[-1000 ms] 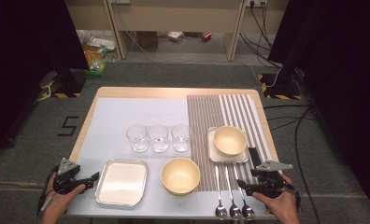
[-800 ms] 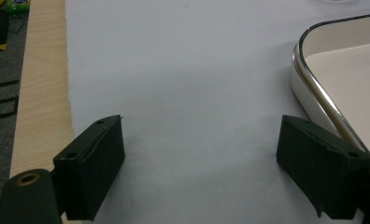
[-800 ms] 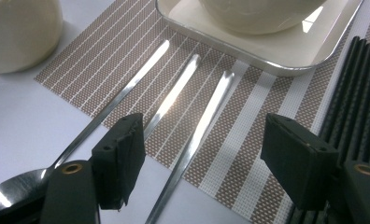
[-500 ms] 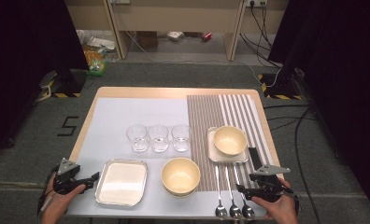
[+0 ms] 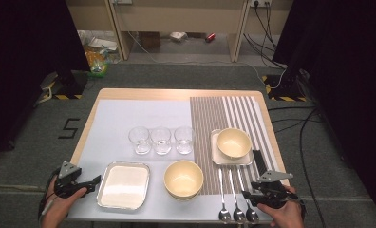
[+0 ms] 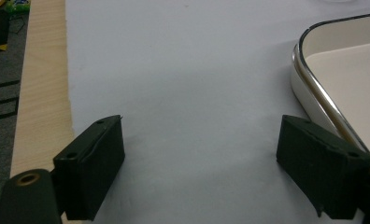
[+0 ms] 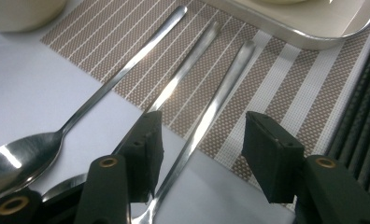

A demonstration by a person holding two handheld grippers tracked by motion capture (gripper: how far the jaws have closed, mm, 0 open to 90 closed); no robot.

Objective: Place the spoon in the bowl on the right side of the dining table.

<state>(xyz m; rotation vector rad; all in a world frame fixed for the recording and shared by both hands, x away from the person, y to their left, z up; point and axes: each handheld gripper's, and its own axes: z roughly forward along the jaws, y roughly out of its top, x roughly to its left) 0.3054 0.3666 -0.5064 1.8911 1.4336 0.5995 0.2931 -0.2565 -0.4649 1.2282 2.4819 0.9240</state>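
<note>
Both hand-held grippers agape: right (image 7: 199,154) straddling outermost spoon (image 7: 211,109) handle, left (image 6: 199,170) beside tray (image 6: 314,79) rim.

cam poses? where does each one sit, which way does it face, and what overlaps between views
High view: fixed above the person's side, looking forward and down at the table; both hands enter from the bottom, holding the left gripper and right gripper.
Left gripper view: rides the left gripper, looking along its open jaws over the white mat, metal tray at right.
Right gripper view: rides the right gripper, open jaws astride the rightmost spoon.
Shared: tray, spoons and striped mat also appear in the high view.
</note>
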